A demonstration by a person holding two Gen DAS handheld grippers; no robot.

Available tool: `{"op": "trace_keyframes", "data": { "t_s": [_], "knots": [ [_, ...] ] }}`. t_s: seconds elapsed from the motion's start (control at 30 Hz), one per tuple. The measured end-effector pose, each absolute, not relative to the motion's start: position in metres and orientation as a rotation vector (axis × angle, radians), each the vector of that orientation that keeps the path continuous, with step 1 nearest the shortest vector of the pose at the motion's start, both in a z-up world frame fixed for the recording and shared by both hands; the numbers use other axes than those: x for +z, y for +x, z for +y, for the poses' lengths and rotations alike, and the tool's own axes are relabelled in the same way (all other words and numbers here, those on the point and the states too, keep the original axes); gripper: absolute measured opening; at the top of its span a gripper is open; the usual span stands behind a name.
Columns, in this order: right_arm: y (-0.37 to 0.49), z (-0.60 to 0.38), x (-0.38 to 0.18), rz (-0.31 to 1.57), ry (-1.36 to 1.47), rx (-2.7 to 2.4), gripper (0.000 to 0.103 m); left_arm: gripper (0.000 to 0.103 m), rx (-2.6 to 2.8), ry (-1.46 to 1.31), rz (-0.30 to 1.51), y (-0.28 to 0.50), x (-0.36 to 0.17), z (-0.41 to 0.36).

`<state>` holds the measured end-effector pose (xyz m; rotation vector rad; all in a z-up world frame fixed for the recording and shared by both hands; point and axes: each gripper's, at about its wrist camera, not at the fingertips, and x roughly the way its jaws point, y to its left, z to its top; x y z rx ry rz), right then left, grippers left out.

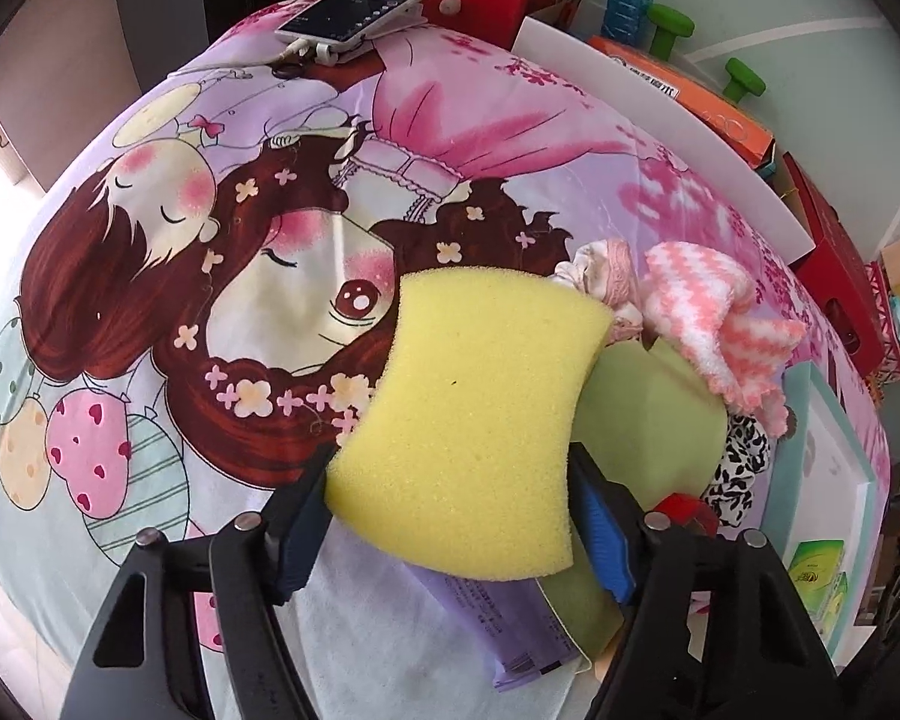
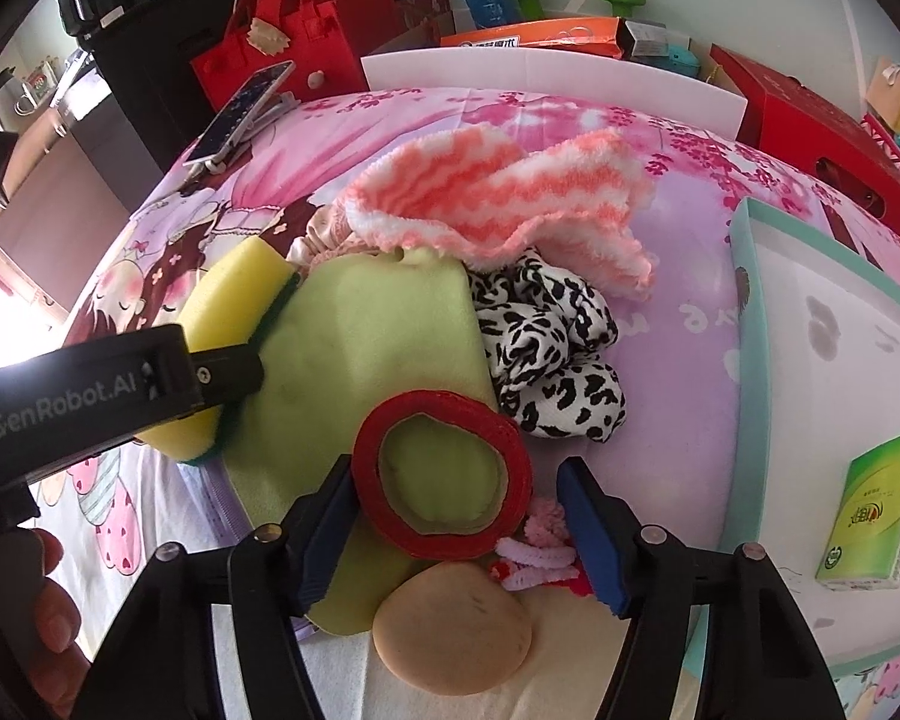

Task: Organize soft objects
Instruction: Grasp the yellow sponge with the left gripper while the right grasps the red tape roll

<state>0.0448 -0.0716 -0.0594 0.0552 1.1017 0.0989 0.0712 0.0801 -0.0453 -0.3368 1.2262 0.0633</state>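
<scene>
My left gripper [image 1: 450, 474] is shut on a yellow sponge [image 1: 480, 420], squeezed between both pads above the cartoon bedsheet; the sponge [image 2: 228, 288] and the left gripper [image 2: 234, 372] also show in the right wrist view. My right gripper [image 2: 456, 516] is open around a red fabric ring [image 2: 444, 474] lying on a green cloth [image 2: 378, 324]. A pink-and-white fuzzy cloth [image 2: 498, 186], a black-and-white spotted cloth [image 2: 552, 354], a beige round puff [image 2: 450, 630] and pink yarn pieces [image 2: 540, 546] lie close by.
A pale teal box lid [image 2: 744, 276] holds a green tissue pack [image 2: 870, 504] on the right. A phone on a stand [image 2: 240, 108], a red bag [image 2: 282, 42], a white board [image 2: 546, 72], red box [image 2: 810, 120] and a purple packet [image 1: 510, 630] surround the pile.
</scene>
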Motion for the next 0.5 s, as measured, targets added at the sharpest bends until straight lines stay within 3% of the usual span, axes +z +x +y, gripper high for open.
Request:
{"op": "trace_keyframes", "data": {
  "t_s": [0.13,0.17,0.5],
  "knots": [
    [0.044,-0.073,-0.057,1.094,0.068,0.108,0.065,0.072,0.07,-0.341,1.202,0.07,-0.039,0.083],
    [0.043,-0.073,-0.055,1.089,0.076,0.117,0.057,0.072,0.072,-0.346,1.194,0.069,-0.037,0.084],
    [0.033,-0.081,-0.033,1.035,0.114,0.143,0.057,0.072,0.073,-0.357,1.092,0.061,-0.009,0.087]
  ]
}}
